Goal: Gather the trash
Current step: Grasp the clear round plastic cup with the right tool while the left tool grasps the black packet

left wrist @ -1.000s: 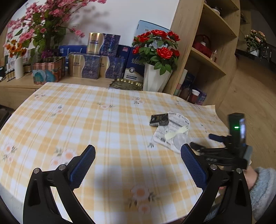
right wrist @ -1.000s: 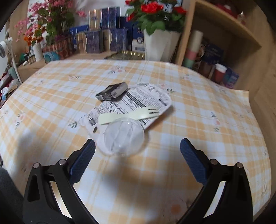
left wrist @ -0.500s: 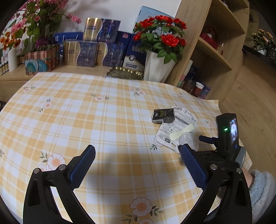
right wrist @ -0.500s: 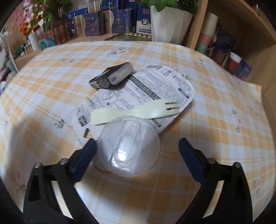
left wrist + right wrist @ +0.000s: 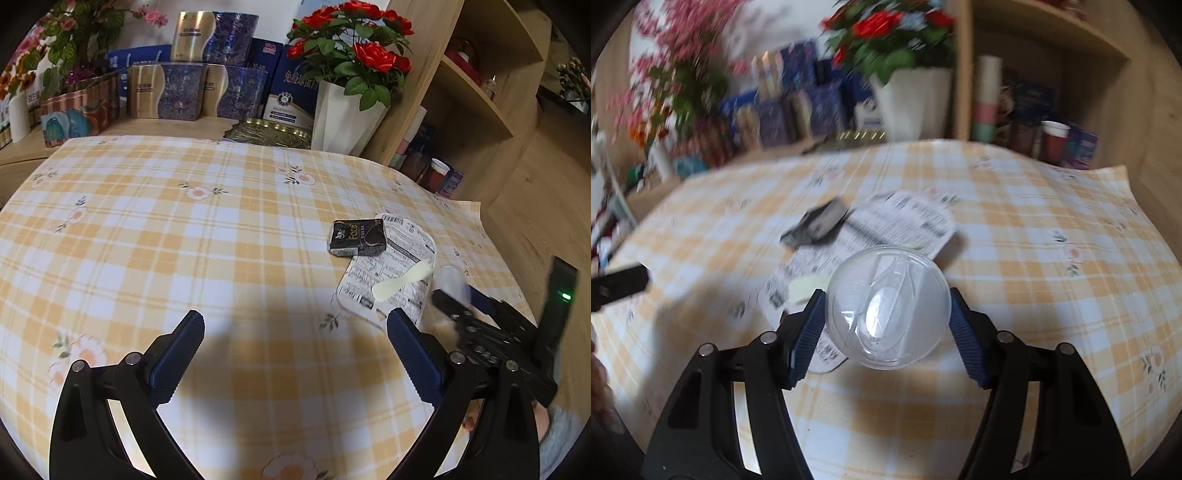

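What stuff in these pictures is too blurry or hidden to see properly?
- Right wrist view: the black packet and flowers are smeared by motion blur.
- Right wrist view: the clear round lid between the closing right gripper hides most of the fork.
- Left wrist view: the same lid is blurred, half behind that gripper.
- Both views: print on the paper label is too small.

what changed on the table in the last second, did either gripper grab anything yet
The right gripper came forward over the clear plastic lid, and its jaws are closing around it, pads at both edges. The left gripper drifted closer to the trash, wide open and empty. The black packet, printed wrapper and pale fork lie where they were.
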Tool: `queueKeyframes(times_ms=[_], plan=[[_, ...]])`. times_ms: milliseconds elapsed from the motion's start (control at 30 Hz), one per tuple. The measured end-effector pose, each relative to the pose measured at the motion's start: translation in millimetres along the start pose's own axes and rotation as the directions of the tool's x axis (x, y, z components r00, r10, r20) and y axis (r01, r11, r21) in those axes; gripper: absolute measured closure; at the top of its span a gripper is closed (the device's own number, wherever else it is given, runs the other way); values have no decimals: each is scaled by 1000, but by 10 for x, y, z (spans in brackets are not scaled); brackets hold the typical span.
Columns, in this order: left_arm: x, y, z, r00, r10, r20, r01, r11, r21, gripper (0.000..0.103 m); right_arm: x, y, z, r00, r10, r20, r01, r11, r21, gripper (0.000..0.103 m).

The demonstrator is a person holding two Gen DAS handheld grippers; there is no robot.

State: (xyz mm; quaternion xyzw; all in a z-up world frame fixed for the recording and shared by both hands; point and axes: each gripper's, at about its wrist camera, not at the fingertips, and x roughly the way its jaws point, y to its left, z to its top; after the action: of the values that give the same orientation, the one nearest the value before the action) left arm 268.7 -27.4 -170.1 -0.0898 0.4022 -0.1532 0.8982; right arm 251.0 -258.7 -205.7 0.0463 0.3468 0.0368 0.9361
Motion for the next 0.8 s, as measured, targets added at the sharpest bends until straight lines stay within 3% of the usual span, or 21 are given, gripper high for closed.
queueKeyframes(times_ms=[167,300,433,600,667,700,733,800], plan=[[411,-163,212,997,-64,-51,64,998,-2,6,-64,-187,21,999,-6,46,2,995,96,37],[854,-251,461,984,-152,-98,145,986,-80,6,-46,-206,21,999,4,39,-8,994,105,37],[1195,-288,638,978,-172,-118,153,976,-152,6,-43,-180,12,999,11,36,-14,996,93,37],[1432,-425,735,974,-172,-151,154,980,-125,6,-38,-139,8,999,15,32,-17,997,71,37],[1487,-456,743,969,-186,-165,167,979,-119,20,-39,-138,11,999,17,33,-19,997,71,37],[1518,-457,743,964,-197,-177,175,976,-130,34,-38,-143,10,999,18,33,-20,997,74,37],[1522,-444,742,963,-202,-177,179,974,-139,41,-37,-151,11,999,20,33,-23,997,77,37],[1501,-414,729,957,-234,-170,208,965,-157,44,-27,-179,15,999,23,31,-25,996,90,37]])
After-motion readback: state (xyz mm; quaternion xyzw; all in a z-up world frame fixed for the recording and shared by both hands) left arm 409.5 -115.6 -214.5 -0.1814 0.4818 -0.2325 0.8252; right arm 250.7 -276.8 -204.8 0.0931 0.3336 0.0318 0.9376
